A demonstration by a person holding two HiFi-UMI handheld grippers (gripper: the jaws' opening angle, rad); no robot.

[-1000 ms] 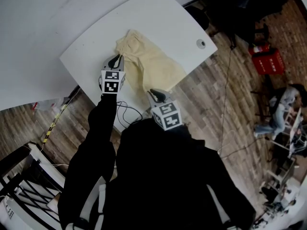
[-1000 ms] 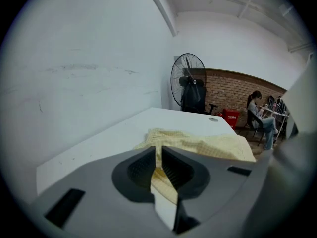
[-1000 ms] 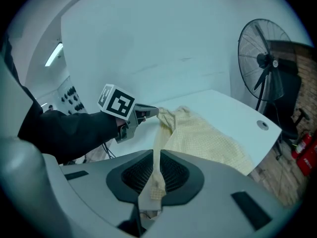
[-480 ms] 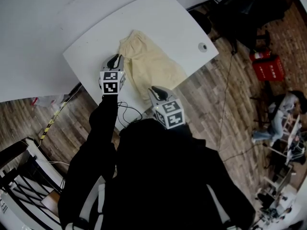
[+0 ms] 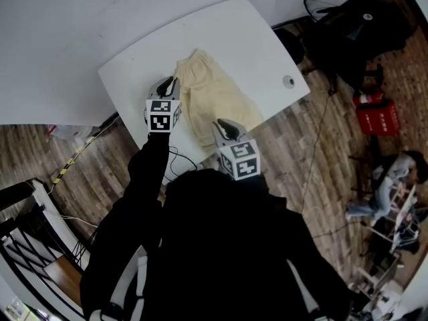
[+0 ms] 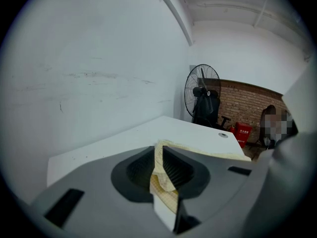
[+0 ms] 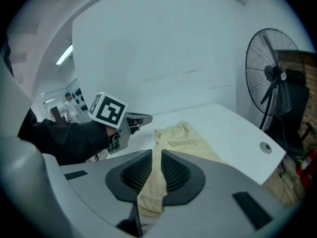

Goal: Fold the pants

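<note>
Pale yellow checked pants (image 5: 212, 97) lie on the white table (image 5: 234, 32), reaching from its middle to the near edge. My left gripper (image 5: 168, 84) is shut on the pants' left edge; in the left gripper view the cloth (image 6: 163, 175) is pinched between the jaws. My right gripper (image 5: 223, 127) is shut on the pants' near end at the table's front edge. In the right gripper view the fabric (image 7: 156, 182) runs between the jaws, the pants (image 7: 183, 140) stretch away over the table, and the left gripper (image 7: 141, 119) shows beside them.
A cable port (image 5: 288, 81) sits near the table's right corner. A standing fan (image 7: 274, 83) and dark chairs (image 5: 361, 19) stand to the right, with a red crate (image 5: 378, 118) on the wood floor. Cables (image 5: 175, 158) hang below the near edge. A white wall (image 6: 89, 73) is behind.
Both grippers keep their hold on the pants; the whole scene has shifted slightly right and down in the head view as the camera moved.
</note>
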